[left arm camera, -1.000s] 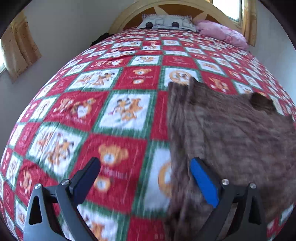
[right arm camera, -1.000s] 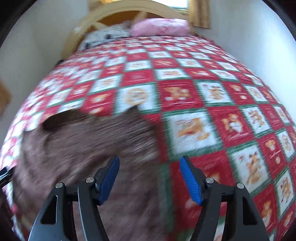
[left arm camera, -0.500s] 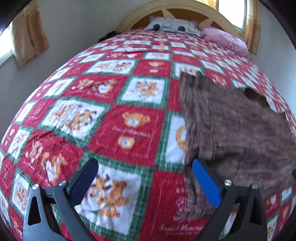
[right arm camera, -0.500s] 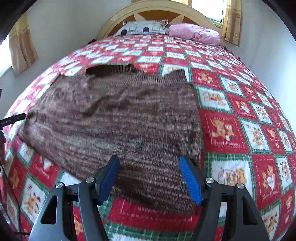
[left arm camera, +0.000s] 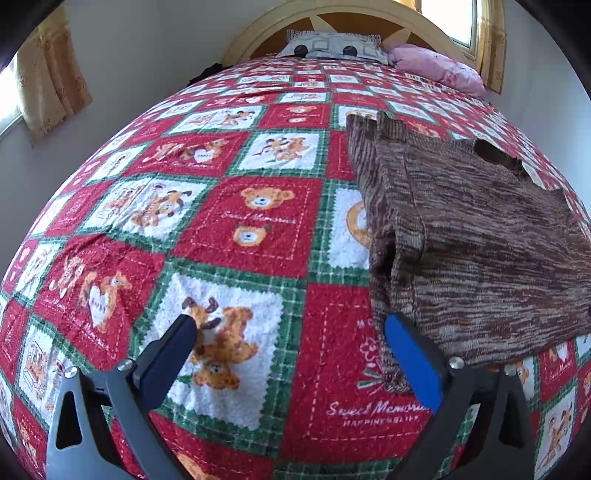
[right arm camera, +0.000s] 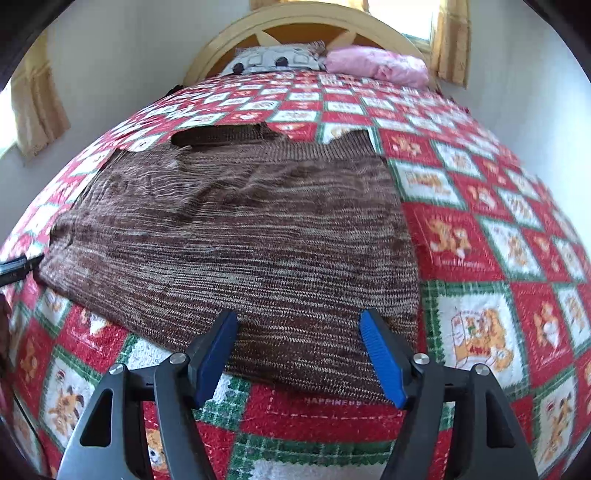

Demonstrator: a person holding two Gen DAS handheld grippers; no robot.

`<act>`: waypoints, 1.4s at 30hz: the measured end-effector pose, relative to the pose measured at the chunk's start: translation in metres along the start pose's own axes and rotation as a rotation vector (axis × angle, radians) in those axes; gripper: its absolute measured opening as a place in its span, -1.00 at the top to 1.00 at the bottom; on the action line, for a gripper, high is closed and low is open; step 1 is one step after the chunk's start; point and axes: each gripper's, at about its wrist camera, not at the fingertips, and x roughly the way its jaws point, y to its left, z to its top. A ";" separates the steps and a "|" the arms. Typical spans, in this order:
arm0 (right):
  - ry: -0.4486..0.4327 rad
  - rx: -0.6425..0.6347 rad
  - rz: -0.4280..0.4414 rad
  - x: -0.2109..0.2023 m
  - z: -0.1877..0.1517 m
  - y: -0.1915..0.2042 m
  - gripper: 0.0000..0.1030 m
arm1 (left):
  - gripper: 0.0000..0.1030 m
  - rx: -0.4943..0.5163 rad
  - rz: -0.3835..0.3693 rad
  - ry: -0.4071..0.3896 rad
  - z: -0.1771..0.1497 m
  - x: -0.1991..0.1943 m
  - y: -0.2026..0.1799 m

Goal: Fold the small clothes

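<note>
A brown knitted sweater [right arm camera: 236, 236] lies flat on the red patterned bedspread [right arm camera: 480, 240], neck opening toward the headboard. In the left wrist view the sweater [left arm camera: 480, 240] fills the right side, its near sleeve folded along the body. My left gripper [left arm camera: 291, 350] is open and empty above the bedspread, just left of the sweater's lower corner. My right gripper [right arm camera: 299, 347] is open and empty, hovering over the sweater's bottom hem. The left gripper's tip shows at the left edge of the right wrist view [right arm camera: 18, 267].
A grey patterned pillow [left arm camera: 332, 44] and a pink pillow [left arm camera: 439, 68] lie by the wooden headboard [right arm camera: 295, 22]. White walls close in on both sides. Curtained windows [left arm camera: 48, 77] flank the bed. Bedspread stretches left of the sweater [left arm camera: 184, 221].
Both grippers pulled back from the sweater toward the bed's foot and let it lie flat. Views steadied; the right gripper now faces the hem squarely.
</note>
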 end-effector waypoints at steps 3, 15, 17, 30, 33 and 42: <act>0.008 -0.020 -0.027 -0.001 -0.002 0.005 -0.36 | -1.00 0.008 -0.006 0.001 -0.003 -0.001 0.000; 0.006 -0.016 -0.063 -0.004 -0.007 0.008 -0.36 | -1.00 -0.003 -0.030 -0.007 -0.015 -0.009 0.006; 0.006 -0.012 -0.067 -0.005 -0.008 0.008 -0.36 | -1.00 -0.003 -0.033 -0.006 -0.017 -0.011 0.007; 0.005 -0.076 -0.059 -0.032 -0.014 0.046 -0.37 | -1.00 0.001 -0.070 0.010 -0.026 -0.020 0.016; -0.028 -0.119 -0.016 -0.039 -0.011 0.073 -0.37 | -1.00 0.003 -0.091 0.028 -0.022 -0.021 0.021; -0.150 -0.429 0.090 -0.048 -0.003 0.209 -0.37 | -1.00 -0.091 -0.115 0.021 0.006 -0.028 0.076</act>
